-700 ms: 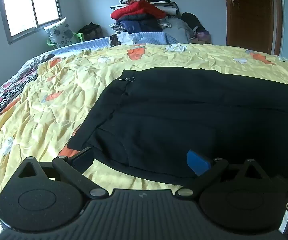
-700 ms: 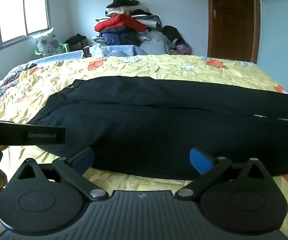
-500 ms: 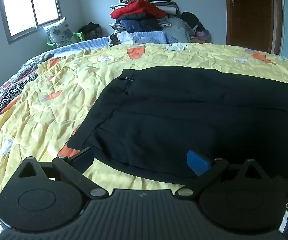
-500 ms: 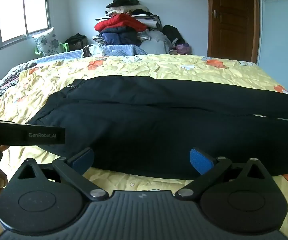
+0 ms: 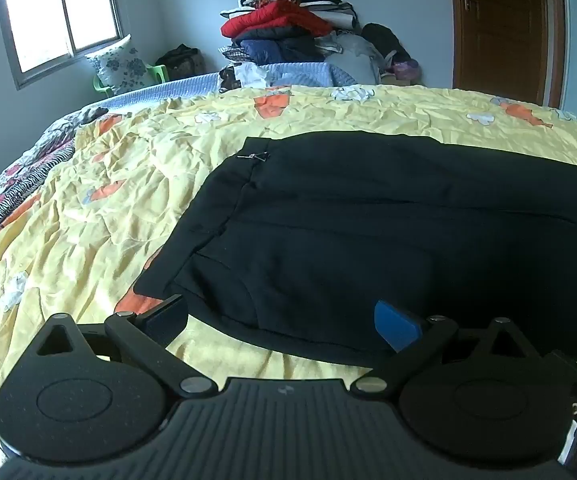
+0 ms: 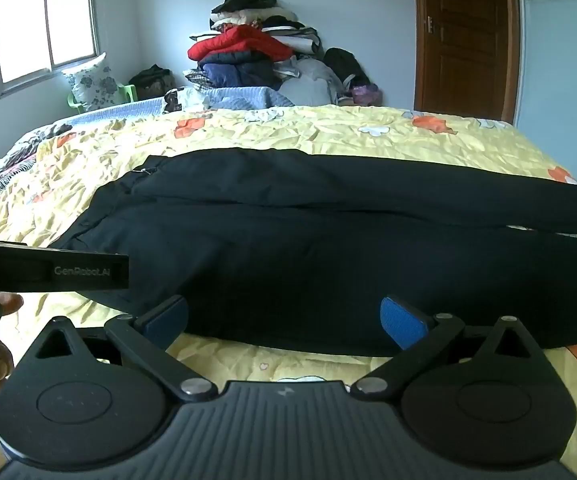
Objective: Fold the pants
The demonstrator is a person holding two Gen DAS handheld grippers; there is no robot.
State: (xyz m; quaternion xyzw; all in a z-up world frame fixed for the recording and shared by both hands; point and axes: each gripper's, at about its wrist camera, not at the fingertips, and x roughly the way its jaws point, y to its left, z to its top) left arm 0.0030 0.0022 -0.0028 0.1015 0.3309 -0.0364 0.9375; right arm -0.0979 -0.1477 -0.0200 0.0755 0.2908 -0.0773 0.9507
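Black pants lie flat on the yellow flowered bedspread, waistband to the left, legs running off to the right. In the right wrist view the pants span the bed, both legs side by side. My left gripper is open and empty, hovering just over the near hem by the waist end. My right gripper is open and empty over the near edge of the nearer leg. The left gripper's body shows at the left in the right wrist view.
A tall pile of clothes stands behind the bed's far edge. A window is at the far left, a brown door at the far right. A striped blanket lies along the bed's left edge.
Almost nothing differs. Both grippers stay open above the near edge of the pants; the views shift only very slightly.
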